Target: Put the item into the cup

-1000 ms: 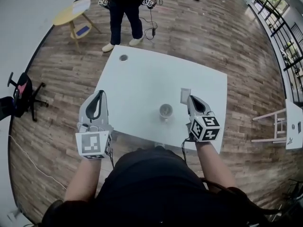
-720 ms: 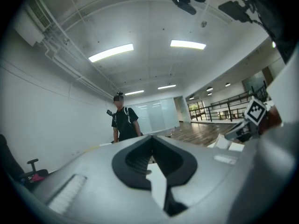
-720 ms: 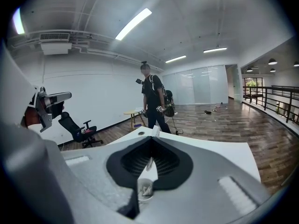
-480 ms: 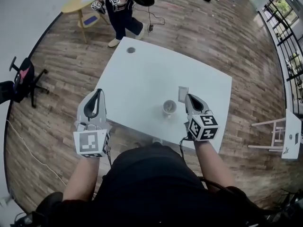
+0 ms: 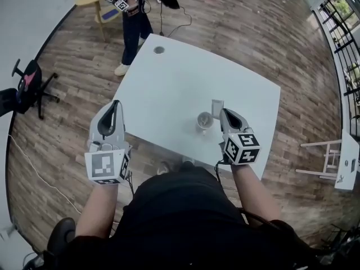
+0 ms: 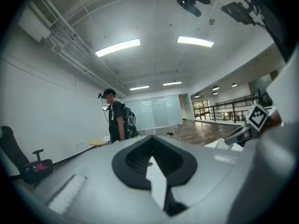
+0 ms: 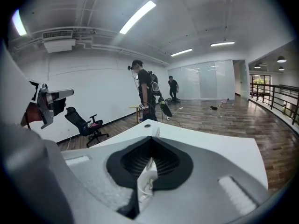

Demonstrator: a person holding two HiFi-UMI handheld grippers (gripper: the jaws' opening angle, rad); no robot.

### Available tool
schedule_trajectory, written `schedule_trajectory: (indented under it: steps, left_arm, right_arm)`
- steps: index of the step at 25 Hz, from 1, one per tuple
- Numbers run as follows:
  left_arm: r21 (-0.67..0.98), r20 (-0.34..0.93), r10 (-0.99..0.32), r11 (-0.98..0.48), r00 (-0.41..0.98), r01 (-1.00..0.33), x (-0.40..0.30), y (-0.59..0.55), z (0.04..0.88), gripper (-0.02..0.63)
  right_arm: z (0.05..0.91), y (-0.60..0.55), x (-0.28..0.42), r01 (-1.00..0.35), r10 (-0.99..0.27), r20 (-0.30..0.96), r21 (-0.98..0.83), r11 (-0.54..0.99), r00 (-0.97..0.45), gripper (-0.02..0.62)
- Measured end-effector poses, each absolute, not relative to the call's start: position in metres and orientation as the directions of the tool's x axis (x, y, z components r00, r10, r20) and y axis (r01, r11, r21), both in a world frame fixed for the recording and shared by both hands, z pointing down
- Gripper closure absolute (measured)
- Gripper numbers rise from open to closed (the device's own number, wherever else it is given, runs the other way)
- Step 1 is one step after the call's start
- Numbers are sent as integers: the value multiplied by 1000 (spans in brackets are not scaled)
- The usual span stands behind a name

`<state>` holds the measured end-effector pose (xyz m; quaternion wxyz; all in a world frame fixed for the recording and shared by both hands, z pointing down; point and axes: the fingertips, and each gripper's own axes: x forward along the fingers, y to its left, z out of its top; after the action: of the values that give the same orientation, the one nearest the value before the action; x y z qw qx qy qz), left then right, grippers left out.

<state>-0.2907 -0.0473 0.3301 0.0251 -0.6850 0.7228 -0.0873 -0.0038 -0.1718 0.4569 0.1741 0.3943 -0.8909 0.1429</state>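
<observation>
The right tool point(image 5: 221, 113) is clamped on a flat white packet point(image 5: 217, 106), upright just beside the cup point(image 5: 204, 120) on the white surface point(image 5: 169, 89). Only the head view shows the cup; the right gripper view shows the pinch. The left tool point(image 5: 116, 103) is closed with nothing in it.

The left gripper point(image 5: 116, 103) and the right gripper point(image 5: 223, 111) are both pale grey, with black lining inside the jaws. Each carries a cube point(image 5: 104, 166) patterned in black-and-white square markers. The item point(image 5: 217, 108) at the right gripper's tip is whitish, close to the white of the table point(image 5: 169, 89) beneath it. Just left of that tip, the cup point(image 5: 205, 120) is off-white and greyer inside. Ahead of both tools, past the table, the floor point(image 5: 253, 44) is brown wood in a plank pattern. Behind them, the wearer's top point(image 5: 180, 218) is black.
</observation>
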Motion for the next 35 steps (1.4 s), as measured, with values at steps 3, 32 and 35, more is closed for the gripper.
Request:
schedule_trajectory:
  steps: [3, 32, 35]
  left_arm:
    - [-169, 86, -994, 50, -65, -984, -293, -44, 329, 600]
    - [-171, 202, -979, -12, -23, -985, -281, -69, 357, 600]
    - [-167, 212, -977, -11, -25, -986, -282, -69, 360, 600]
  right_arm:
    - [462, -167, -8, -747, -641, 433, -126, 653, -633, 592]
    - [519, -147, -22, -728, -552, 536, -190, 659, -639, 594]
    - [525, -144, -23, -723, -538, 548, -195, 663, -641, 592]
